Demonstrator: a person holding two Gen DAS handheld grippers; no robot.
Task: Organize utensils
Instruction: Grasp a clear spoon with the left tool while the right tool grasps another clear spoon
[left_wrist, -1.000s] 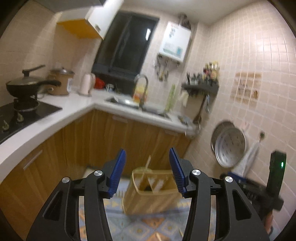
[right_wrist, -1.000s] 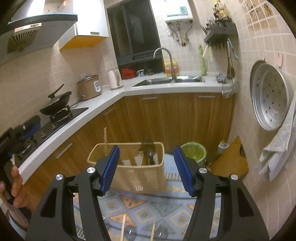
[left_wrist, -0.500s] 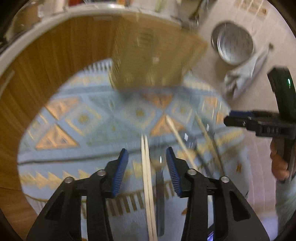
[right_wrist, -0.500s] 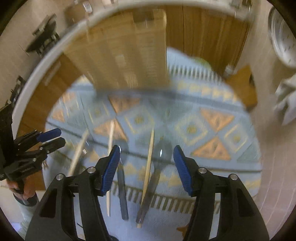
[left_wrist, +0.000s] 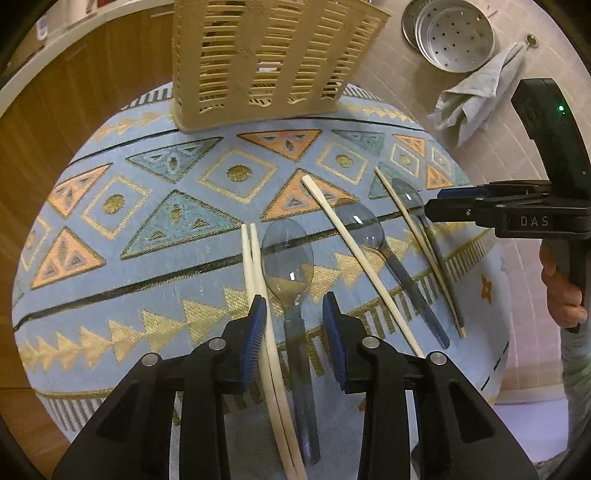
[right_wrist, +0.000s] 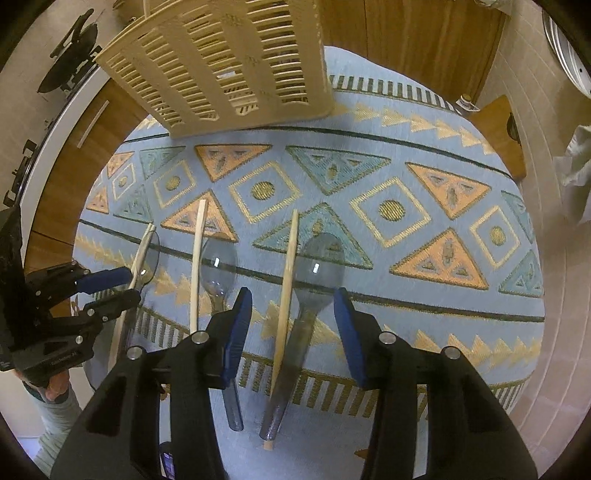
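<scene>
A beige slotted utensil basket (left_wrist: 273, 55) stands at the far edge of a blue patterned cloth (left_wrist: 129, 206); it also shows in the right wrist view (right_wrist: 229, 62). Three clear plastic spoons and several chopsticks lie on the cloth. My left gripper (left_wrist: 293, 314) is open, low over a chopstick pair (left_wrist: 255, 269) and the left spoon (left_wrist: 290, 258). My right gripper (right_wrist: 291, 306) is open over a single chopstick (right_wrist: 288, 280) and the right spoon (right_wrist: 317, 273). The middle spoon (right_wrist: 218, 269) and another chopstick (right_wrist: 196, 258) lie to its left. Both grippers are empty.
Wooden cabinets (right_wrist: 406, 40) stand behind the cloth. A metal steamer tray (left_wrist: 447, 37) and a grey towel (left_wrist: 476, 92) hang on the tiled wall at right. A wooden board (right_wrist: 498, 133) leans by the wall. Each gripper shows in the other's view: the right gripper (left_wrist: 461, 210), the left gripper (right_wrist: 110, 288).
Both grippers have tipped down from facing the kitchen and come low over the cloth. Each now straddles a spoon and chopsticks. Both stay open.
</scene>
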